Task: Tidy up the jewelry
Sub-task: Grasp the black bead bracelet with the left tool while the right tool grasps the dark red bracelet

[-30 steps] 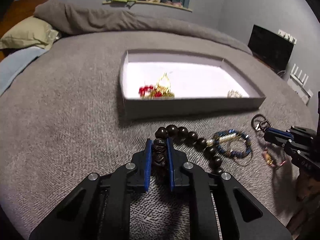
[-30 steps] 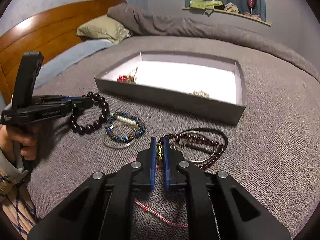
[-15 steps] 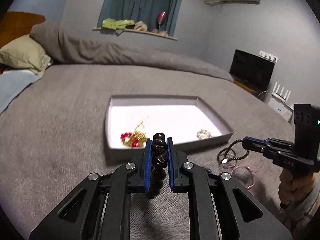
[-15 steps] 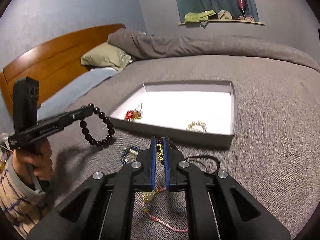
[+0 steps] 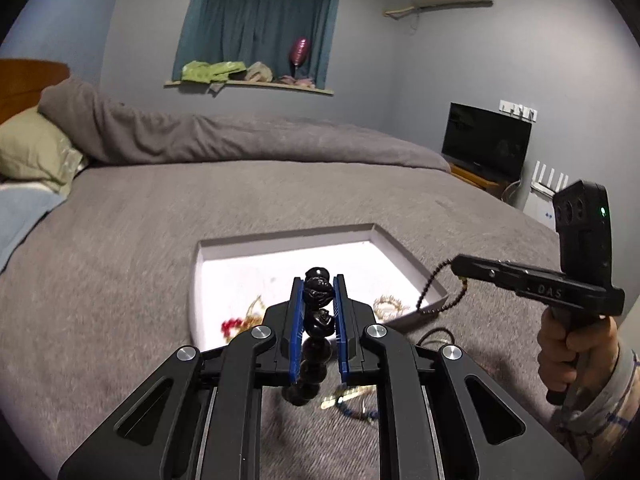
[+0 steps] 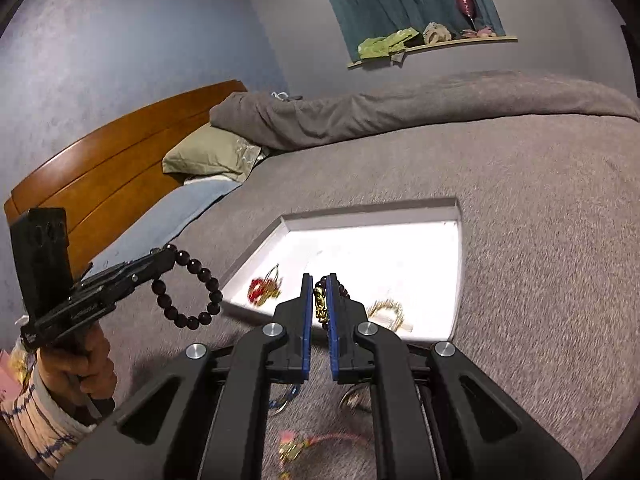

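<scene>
I had the left tool (image 5: 318, 294) closed on the bracelet of large dark wooden beads (image 6: 188, 288), its loop hanging free just short of the shallow grey box with a white floor (image 5: 404, 254) on the bed of grey textured blanket (image 5: 160, 240). My worry there was the pinch on one rounded bead: a swing could roll it out of the blue pads, and it would land short of the box.

Further right, the right tool (image 6: 320, 300) was shut almost fully on the gold charm of the thin string of small dark beads (image 5: 430, 292), which trailed down to the near corner of the box. That strand could snag the box wall and tug the charm loose, or tangle with the gold ring-shaped piece (image 5: 390, 304) already inside.

A second before, both pieces lay on the blanket in front of the box, already pinched between the pads; since then both tools had risen and tipped up, so the box sat lower in each view, and the blue beaded bangle (image 5: 360, 408) was left behind below.
</scene>
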`<action>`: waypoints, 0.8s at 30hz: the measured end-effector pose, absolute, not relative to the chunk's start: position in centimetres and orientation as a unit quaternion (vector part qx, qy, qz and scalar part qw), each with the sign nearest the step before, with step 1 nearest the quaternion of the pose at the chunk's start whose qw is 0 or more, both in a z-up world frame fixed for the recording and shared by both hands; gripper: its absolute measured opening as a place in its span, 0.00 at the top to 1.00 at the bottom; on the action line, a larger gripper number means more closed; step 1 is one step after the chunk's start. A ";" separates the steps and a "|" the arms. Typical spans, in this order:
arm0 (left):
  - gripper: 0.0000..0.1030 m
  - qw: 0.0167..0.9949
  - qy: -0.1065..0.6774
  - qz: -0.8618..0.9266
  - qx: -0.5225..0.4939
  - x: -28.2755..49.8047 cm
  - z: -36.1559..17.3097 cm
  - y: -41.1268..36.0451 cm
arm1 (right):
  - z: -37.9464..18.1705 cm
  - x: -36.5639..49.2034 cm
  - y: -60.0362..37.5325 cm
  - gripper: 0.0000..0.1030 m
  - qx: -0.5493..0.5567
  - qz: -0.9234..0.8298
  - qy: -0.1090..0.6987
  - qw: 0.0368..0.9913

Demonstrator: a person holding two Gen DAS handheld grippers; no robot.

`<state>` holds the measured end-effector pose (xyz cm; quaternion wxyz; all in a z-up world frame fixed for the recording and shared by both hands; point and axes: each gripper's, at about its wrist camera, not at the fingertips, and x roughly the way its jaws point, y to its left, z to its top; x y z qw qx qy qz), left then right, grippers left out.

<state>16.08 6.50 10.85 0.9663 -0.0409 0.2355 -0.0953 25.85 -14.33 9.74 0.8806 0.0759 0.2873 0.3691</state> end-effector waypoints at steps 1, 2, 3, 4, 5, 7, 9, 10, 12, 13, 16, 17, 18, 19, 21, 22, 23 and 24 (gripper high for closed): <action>0.86 0.966 0.235 -0.098 -0.040 16.4 10.9 6.4 | 10.0 26.4 -14.4 0.94 0.077 0.367 0.285 0.882; 0.86 0.966 0.235 -0.100 -0.039 16.8 11.0 6.3 | 10.1 26.8 -14.5 0.94 0.080 0.367 0.283 0.883; 0.86 0.966 0.235 -0.101 -0.038 17.3 11.0 6.2 | 10.3 27.2 -14.6 0.94 0.083 0.366 0.282 0.883; 0.86 0.966 0.235 -0.102 -0.037 17.8 11.1 6.1 | 10.4 27.8 -14.6 0.94 0.084 0.364 0.281 0.884; 0.86 0.966 0.235 -0.105 -0.036 18.2 11.1 6.0 | 10.5 28.3 -14.7 0.94 0.085 0.362 0.280 0.885; 0.86 0.965 0.237 -0.108 -0.035 19.1 10.9 5.9 | 10.5 29.2 -14.6 0.94 0.085 0.358 0.280 0.887; 0.86 0.964 0.240 -0.113 -0.035 20.0 10.6 5.7 | 10.2 30.4 -14.5 0.94 0.081 0.348 0.281 0.891; 0.86 0.963 0.241 -0.115 -0.034 20.4 10.5 5.7 | 10.0 31.0 -14.4 0.94 0.078 0.344 0.283 0.892; 0.86 0.962 0.245 -0.119 -0.034 21.2 10.2 5.6 | 9.4 31.9 -14.1 0.94 0.071 0.338 0.289 0.893; 0.86 0.961 0.246 -0.122 -0.035 21.6 10.1 5.7 | 9.0 32.5 -13.9 0.94 0.066 0.333 0.293 0.894; 0.86 0.959 0.250 -0.129 -0.042 22.6 9.8 5.9 | 8.1 33.4 -13.4 0.94 0.052 0.324 0.300 0.896; 0.86 0.958 0.250 -0.132 -0.044 22.9 9.6 5.9 | 7.7 33.6 -13.1 0.94 0.043 0.321 0.302 0.896; 0.86 0.957 0.252 -0.135 -0.047 23.2 9.3 5.9 | 7.4 33.7 -12.8 0.94 0.034 0.320 0.303 0.897; 0.86 0.957 0.253 -0.136 -0.049 23.4 9.2 5.8 | 7.2 33.8 -12.5 0.94 0.026 0.318 0.303 0.898; 0.86 0.953 0.262 -0.139 -0.058 24.0 8.4 5.9 | 6.5 33.5 -11.6 0.94 -0.006 0.320 0.307 0.896; 0.86 0.951 0.271 -0.138 -0.061 24.3 7.8 5.9 | 6.0 33.3 -11.0 0.94 -0.021 0.324 0.312 0.893; 0.86 0.949 0.279 -0.136 -0.061 24.6 7.3 5.8 | 5.7 33.1 -10.5 0.94 -0.032 0.324 0.314 0.892; 0.86 0.946 0.290 -0.131 -0.060 24.9 6.6 5.8 | 5.4 33.0 -10.1 0.94 -0.042 0.323 0.318 0.890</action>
